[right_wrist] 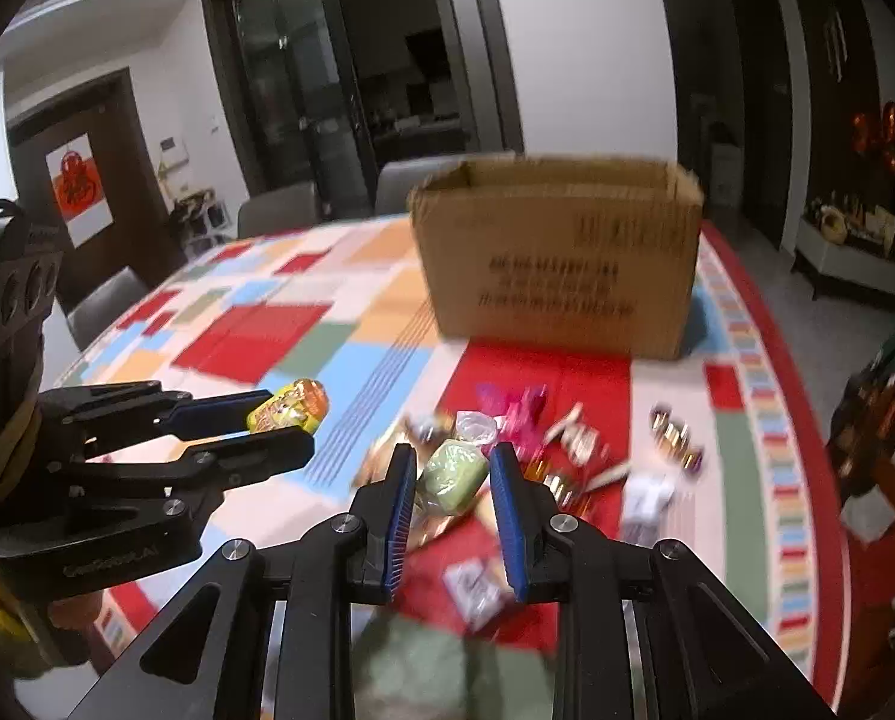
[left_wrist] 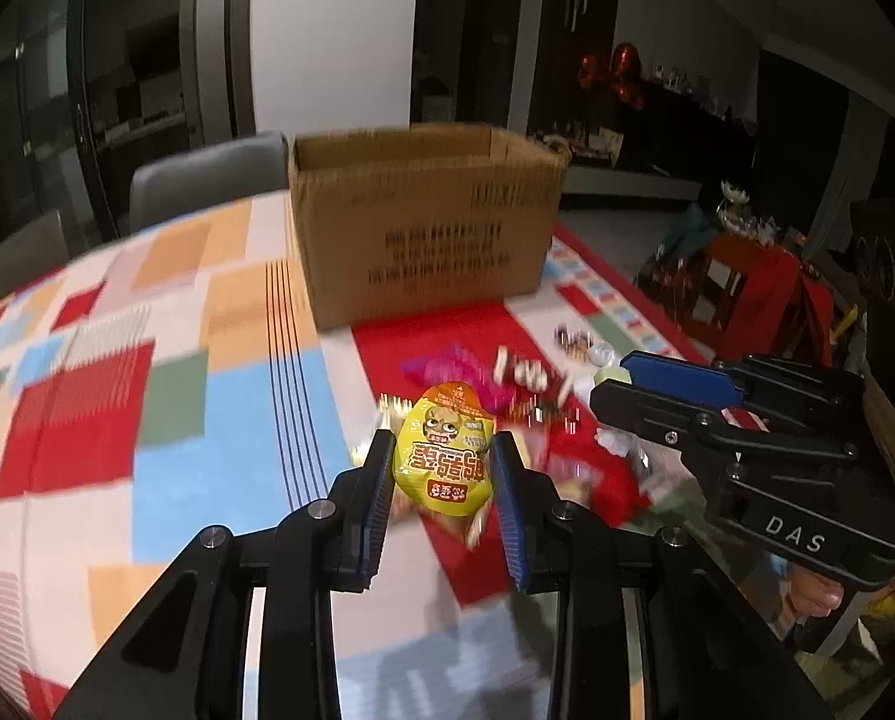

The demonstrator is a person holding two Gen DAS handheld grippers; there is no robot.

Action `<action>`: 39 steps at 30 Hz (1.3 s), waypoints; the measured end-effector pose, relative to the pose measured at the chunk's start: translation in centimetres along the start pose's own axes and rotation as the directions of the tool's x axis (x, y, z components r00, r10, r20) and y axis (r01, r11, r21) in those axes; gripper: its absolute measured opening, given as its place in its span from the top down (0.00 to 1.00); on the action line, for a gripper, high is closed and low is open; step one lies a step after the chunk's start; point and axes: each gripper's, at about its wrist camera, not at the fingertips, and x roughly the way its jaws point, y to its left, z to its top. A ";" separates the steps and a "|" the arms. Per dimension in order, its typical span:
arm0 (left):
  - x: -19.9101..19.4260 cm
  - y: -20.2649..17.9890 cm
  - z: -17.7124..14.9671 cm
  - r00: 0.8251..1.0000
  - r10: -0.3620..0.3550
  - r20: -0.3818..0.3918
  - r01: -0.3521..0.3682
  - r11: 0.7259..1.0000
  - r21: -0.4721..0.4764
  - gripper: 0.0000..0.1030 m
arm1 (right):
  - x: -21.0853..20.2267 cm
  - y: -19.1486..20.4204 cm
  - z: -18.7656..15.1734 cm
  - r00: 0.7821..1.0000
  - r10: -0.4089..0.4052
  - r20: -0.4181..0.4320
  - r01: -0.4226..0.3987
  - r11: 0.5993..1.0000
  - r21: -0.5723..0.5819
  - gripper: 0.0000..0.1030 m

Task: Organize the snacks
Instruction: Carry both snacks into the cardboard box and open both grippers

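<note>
The left gripper (left_wrist: 444,468) clamps a yellow printed snack packet (left_wrist: 444,456); the right gripper (right_wrist: 453,474) clamps a pale green wrapped snack (right_wrist: 453,474). The open brown cardboard box (right_wrist: 558,258) stands ahead of both on the bench, nearer the right.

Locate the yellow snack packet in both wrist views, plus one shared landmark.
Left wrist: yellow snack packet at lower centre, clamped in the left gripper.
Right wrist: same packet at mid-left, in the left gripper seen side-on.
Shared landmark: open cardboard box at the table's far side.
</note>
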 end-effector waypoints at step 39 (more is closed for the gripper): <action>9.5 4.4 20.0 0.999 0.054 -0.004 -0.054 0.995 -0.079 0.69 | 7.2 -8.4 18.4 0.993 -0.115 0.037 0.114 0.993 0.038 0.74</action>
